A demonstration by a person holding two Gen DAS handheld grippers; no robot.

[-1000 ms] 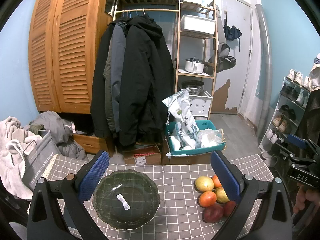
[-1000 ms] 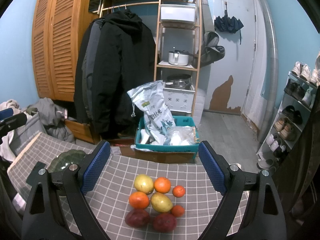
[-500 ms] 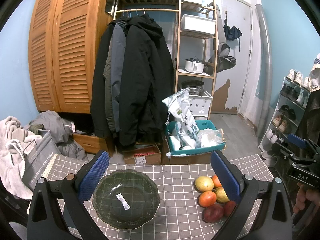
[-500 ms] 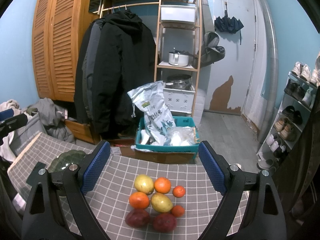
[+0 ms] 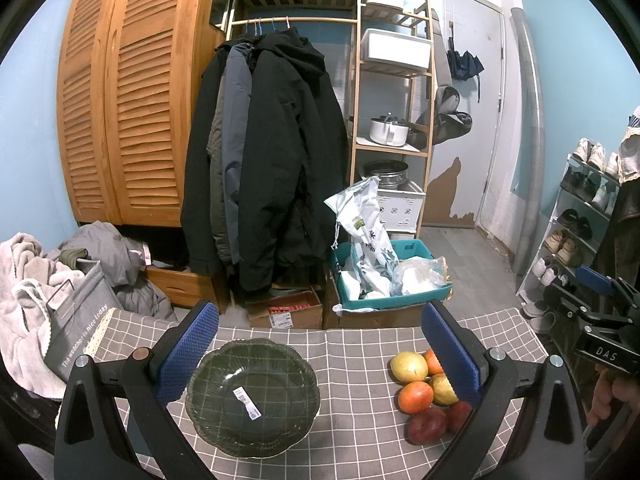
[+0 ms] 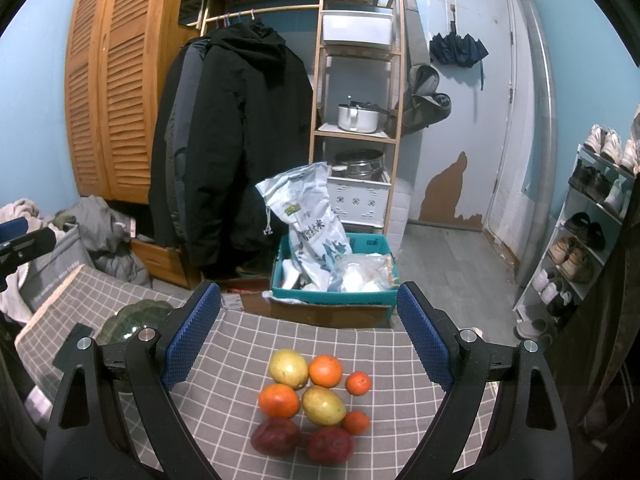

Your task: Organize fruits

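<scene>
Fruit pile (image 6: 310, 404) sits on the grey checked tablecloth (image 6: 248, 344), on the table's right side: two yellow-green fruits, one (image 6: 288, 369) at the back, one (image 6: 323, 405) in the middle; two big oranges (image 6: 325, 370) (image 6: 278, 400); two small oranges (image 6: 358, 383) (image 6: 355, 422); two dark red fruits (image 6: 276, 436) (image 6: 330, 445) at the front. All bunched, touching or just beside each other.

Green glass bowl (image 5: 252, 396) sits left of the pile, apart from it, white sticker inside, no fruit in it.

Right gripper (image 6: 308, 340) hangs above the pile, jaws spread wide, holding nothing. Left gripper (image 5: 318, 354) hangs over the bowl side, jaws spread wide, holding nothing; its right finger (image 5: 450, 354) covers part of the pile in the left view.

Behind the table: teal crate (image 6: 376, 246) with bags, dark coats (image 5: 276, 160), wooden shelf rack (image 5: 394, 120).
</scene>
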